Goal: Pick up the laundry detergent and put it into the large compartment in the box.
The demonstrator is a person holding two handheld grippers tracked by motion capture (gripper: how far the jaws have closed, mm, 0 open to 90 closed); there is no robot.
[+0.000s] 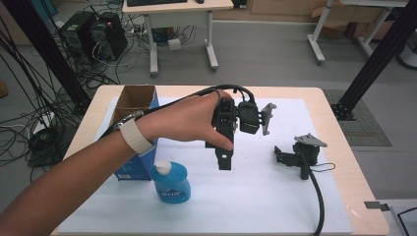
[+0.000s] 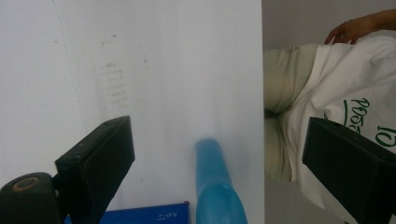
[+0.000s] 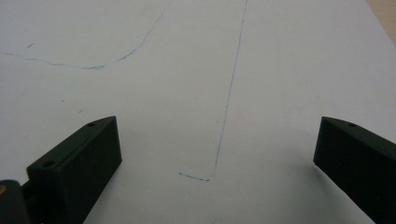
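Observation:
A hand holds my left gripper (image 1: pixel 223 158) in the air above the middle of the white sheet (image 1: pixel 255 196). In the left gripper view its jaws (image 2: pixel 219 135) stand wide open with nothing between them. Below them are a blue bottle (image 2: pixel 215 186) and the edge of a blue box (image 2: pixel 140 217). In the high view the blue bottle (image 1: pixel 170 183) stands near the front left, beside the open-topped blue box (image 1: pixel 134 132). My right gripper (image 1: pixel 283 156) lies on the sheet at the right with no hand on it. Its jaws (image 3: pixel 218 135) are open over bare paper with thin blue pen lines (image 3: pixel 226 107).
The wooden table edge (image 1: pixel 339 137) runs around the sheet. The right gripper's black cable (image 1: pixel 317 191) trails to the front edge. A person in a white shirt (image 2: pixel 345 98) is at the table's near side. Desks, computers and cables stand on the floor behind.

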